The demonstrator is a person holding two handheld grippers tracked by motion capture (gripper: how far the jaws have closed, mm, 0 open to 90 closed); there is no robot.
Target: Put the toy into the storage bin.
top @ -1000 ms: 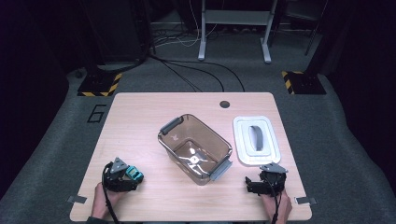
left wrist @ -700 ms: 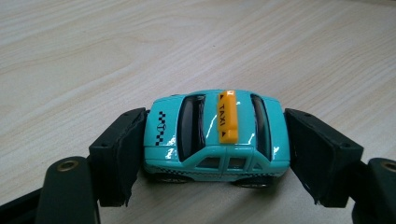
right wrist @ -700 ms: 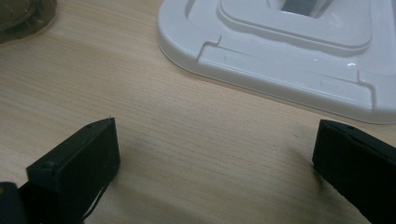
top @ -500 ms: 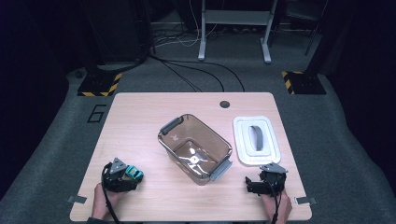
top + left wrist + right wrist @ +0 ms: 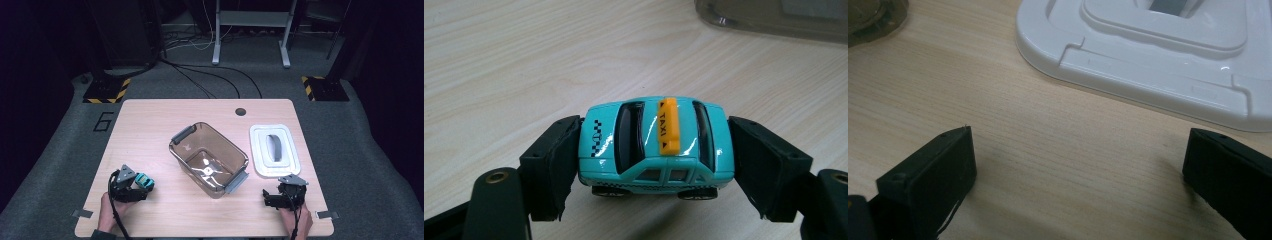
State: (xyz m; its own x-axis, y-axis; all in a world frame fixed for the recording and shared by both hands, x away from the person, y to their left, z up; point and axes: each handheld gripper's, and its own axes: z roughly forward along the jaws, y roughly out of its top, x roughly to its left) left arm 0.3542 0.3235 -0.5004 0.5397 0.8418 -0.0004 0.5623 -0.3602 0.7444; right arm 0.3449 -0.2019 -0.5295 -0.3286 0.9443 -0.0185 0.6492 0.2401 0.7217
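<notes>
Nearest me, the left gripper (image 5: 141,184) has its jaws pressed against both ends of a turquoise toy taxi (image 5: 655,145) at the table's near edge; the right gripper (image 5: 1078,185) gapes empty. Beyond, the clear bin (image 5: 209,159) sits empty, its white lid (image 5: 274,150) just beside, so packing looks barely begun.

We see a turquoise toy taxi (image 5: 655,145) with an orange roof sign, upright on its wheels on the table (image 5: 150,130), clamped end to end in the left tool (image 5: 135,184).
</notes>
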